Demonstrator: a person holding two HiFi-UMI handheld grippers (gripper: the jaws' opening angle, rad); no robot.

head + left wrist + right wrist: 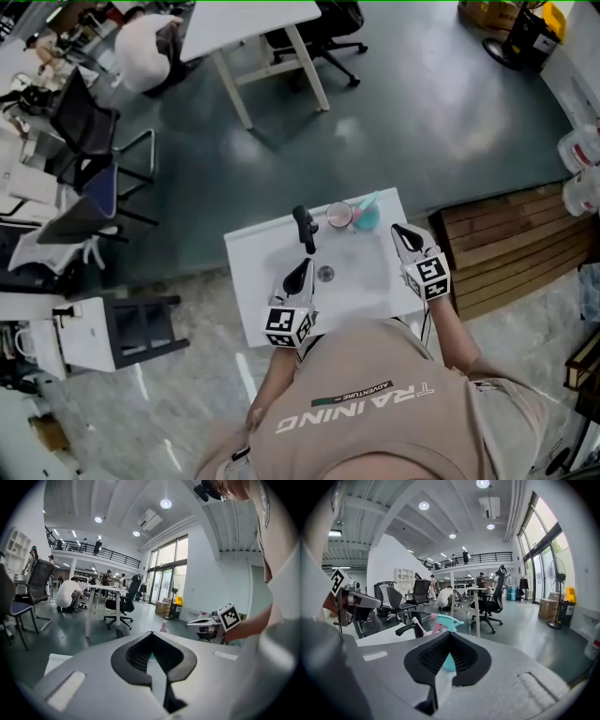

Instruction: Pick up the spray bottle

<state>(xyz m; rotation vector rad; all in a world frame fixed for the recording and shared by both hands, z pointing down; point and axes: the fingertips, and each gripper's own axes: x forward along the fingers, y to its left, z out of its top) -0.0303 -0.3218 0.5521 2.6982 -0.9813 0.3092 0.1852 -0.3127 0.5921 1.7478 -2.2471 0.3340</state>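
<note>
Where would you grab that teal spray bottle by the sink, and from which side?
Likely round the body just under the head: the spray bottle stands upright, and the overhanging head would stop it slipping. Come level from the near right, where the right gripper is; the cup crowds its left. That gripper's shut jaws must open first.

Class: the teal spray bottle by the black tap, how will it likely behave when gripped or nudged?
The spray bottle stands upright under a wide trigger head, so a high push would probably tip it. Its smooth plastic may slip in a loose grip. The cup close beside it could get knocked.
</note>
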